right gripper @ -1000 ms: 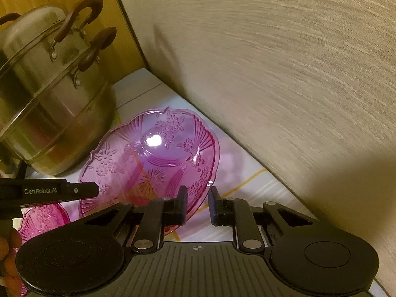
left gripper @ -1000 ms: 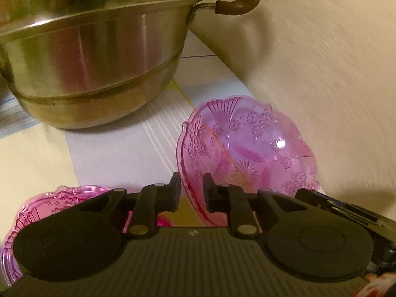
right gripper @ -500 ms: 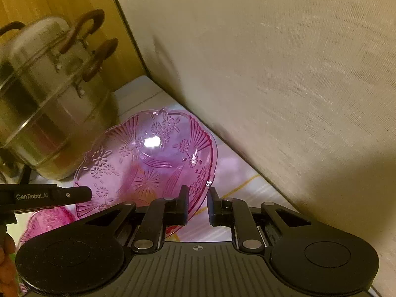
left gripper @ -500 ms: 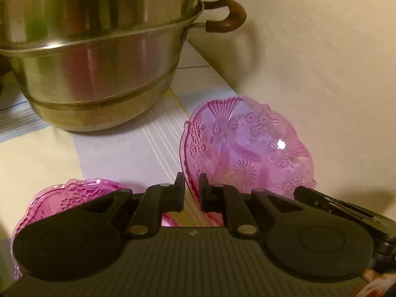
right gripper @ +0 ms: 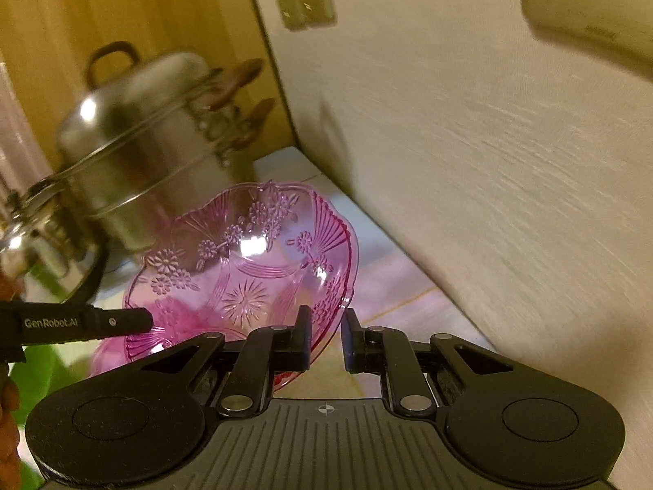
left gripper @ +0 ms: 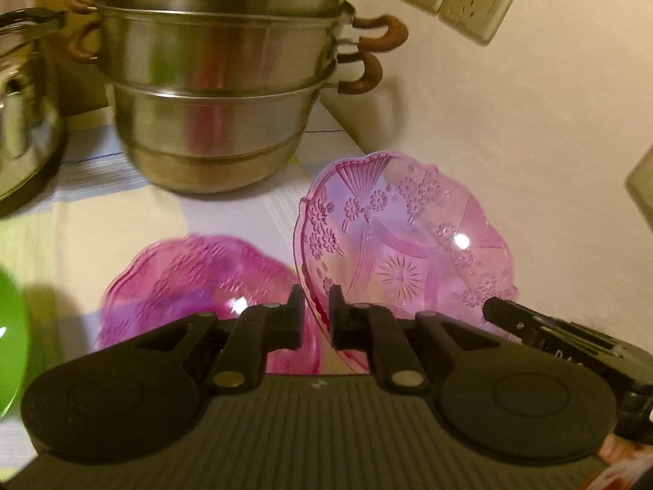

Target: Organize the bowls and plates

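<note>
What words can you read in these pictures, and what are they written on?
"GenRobot.AI": white letters on the black finger of the left gripper, seen from the right wrist camera.
Faint letters on the right gripper, at the right edge of the left wrist view: too blurred to read.
Small marks on the wall box at top right: too blurred to read.

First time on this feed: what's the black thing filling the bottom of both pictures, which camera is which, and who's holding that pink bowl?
Each picture comes from a camera on a hand-held gripper, looking along its two black fingers. The left gripper pinches one edge of the pink bowl; the right gripper pinches the opposite edge, so both hold it, tilted above the table. A second pink bowl lies below it, beside a steel steamer pot by the wall. A green thing shows at the left edge; I cannot tell what.
</note>
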Demonstrator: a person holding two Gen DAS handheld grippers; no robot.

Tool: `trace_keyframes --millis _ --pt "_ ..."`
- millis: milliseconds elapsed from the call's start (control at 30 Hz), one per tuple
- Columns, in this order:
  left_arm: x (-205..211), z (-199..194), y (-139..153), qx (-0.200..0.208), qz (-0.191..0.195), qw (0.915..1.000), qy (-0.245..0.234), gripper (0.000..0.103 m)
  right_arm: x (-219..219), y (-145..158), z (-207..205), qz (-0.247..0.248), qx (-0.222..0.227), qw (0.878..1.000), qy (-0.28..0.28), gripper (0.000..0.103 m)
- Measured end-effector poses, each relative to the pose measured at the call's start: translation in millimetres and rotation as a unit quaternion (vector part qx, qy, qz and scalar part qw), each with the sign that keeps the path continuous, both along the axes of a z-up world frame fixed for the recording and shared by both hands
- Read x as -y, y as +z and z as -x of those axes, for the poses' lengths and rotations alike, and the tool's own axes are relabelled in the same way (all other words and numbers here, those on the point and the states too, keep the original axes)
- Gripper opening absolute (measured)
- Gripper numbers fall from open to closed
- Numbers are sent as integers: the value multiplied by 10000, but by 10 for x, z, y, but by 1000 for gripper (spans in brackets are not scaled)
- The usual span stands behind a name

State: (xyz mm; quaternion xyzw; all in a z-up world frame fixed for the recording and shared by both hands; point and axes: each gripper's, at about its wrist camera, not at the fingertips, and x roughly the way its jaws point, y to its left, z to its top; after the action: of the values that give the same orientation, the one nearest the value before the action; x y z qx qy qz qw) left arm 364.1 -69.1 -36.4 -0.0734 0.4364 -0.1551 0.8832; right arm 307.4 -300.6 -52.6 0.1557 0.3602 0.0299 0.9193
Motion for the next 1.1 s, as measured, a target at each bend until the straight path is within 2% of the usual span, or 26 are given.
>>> trace_keyframes --millis 333,633,900,1100 --pt "-483 941 299 129 159 9986 493 9 -369 248 822 5 44 9991 411 15" --pt "-744 1522 354 169 211 9953 928 9 -631 350 1176 110 -2 9965 829 15" --pt "-851 1741 355 144 281 9938 1067 9 -745 389 1304 249 17 9946 1008 15" --pt "-866 1726 395 229 297 9934 1088 9 -772 403 1304 290 31 9940 1054 15"
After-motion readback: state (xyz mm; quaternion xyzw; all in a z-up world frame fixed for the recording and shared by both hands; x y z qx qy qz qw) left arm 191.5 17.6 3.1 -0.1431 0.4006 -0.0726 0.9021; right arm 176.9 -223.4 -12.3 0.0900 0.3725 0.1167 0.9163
